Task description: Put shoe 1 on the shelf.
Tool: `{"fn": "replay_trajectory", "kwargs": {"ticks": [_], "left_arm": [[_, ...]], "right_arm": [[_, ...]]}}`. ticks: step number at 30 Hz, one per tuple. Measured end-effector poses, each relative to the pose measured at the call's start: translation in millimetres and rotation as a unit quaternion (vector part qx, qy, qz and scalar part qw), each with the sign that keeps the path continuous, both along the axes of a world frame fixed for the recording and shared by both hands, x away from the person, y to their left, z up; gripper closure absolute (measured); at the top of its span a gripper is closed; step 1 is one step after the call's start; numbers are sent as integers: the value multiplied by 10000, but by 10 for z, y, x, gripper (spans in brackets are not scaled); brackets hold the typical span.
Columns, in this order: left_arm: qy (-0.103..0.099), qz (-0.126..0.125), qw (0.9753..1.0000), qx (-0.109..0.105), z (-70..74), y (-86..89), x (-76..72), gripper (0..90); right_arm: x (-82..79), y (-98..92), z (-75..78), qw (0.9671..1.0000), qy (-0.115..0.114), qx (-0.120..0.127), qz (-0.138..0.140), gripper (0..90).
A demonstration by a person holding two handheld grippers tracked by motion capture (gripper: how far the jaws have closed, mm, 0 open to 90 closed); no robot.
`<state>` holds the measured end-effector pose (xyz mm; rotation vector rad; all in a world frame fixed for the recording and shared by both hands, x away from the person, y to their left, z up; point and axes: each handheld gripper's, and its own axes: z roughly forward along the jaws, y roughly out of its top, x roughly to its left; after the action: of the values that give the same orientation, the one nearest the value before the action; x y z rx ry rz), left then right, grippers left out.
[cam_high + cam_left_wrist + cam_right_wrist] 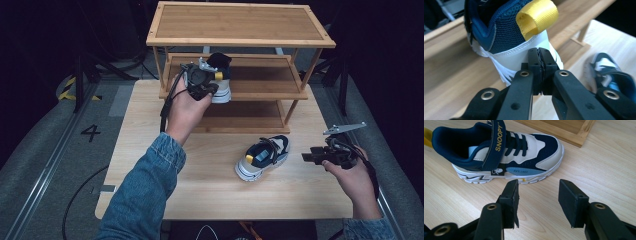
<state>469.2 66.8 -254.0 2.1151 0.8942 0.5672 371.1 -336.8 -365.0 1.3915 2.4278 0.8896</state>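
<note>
A navy and white child's shoe (223, 86) with a yellow heel loop (536, 17) stands on the middle shelf (265, 75) of a wooden rack, heel toward me. My left gripper (212, 86) is shut, and in the left gripper view its closed tips (540, 53) rest against the shoe's white heel (511, 56). The matching shoe (263, 156) lies on the table in front of the rack, and its strap reads SNOOPY (499, 135). My right gripper (306, 156) is open just right of it, with the shoe's side (524, 167) beyond its jaws and nothing between them.
The wooden rack (240, 22) has three shelves and stands at the back of the light wooden table (210, 185). Its bottom shelf (245, 117) is bare. Dark floor with rails and cables surrounds the table.
</note>
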Motion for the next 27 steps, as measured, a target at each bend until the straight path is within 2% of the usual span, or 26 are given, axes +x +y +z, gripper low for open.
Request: {"fn": "replay_trajectory", "kwargs": {"ticks": [1,8,14,17,20,22,24,27], "left_arm": [[-34,5,10000,57,-7,0,34,870],[-146,28,9999,44,-80,-42,225,803],[-84,31,9997,-208,-105,-67,311,798],[-89,13,9998,-185,-106,-78,342,793],[-95,1,9996,-273,-119,-87,359,771],[-88,-23,9996,-281,-119,-87,356,711],[-117,0,9997,-197,-101,-107,294,606],[-109,-38,9998,-151,-75,-97,222,534]], "right_arm": [[-2,-4,4,10000,-20,2,-5,518],[0,0,6,10000,-21,8,30,518],[3,0,1,10000,-4,19,33,518],[4,-2,1,10000,-4,23,32,518],[3,4,1,10000,-6,19,34,518],[3,4,4,10000,-16,15,50,518],[4,5,8,10000,-14,34,49,517],[0,13,6,10000,-1,24,65,517]]}}
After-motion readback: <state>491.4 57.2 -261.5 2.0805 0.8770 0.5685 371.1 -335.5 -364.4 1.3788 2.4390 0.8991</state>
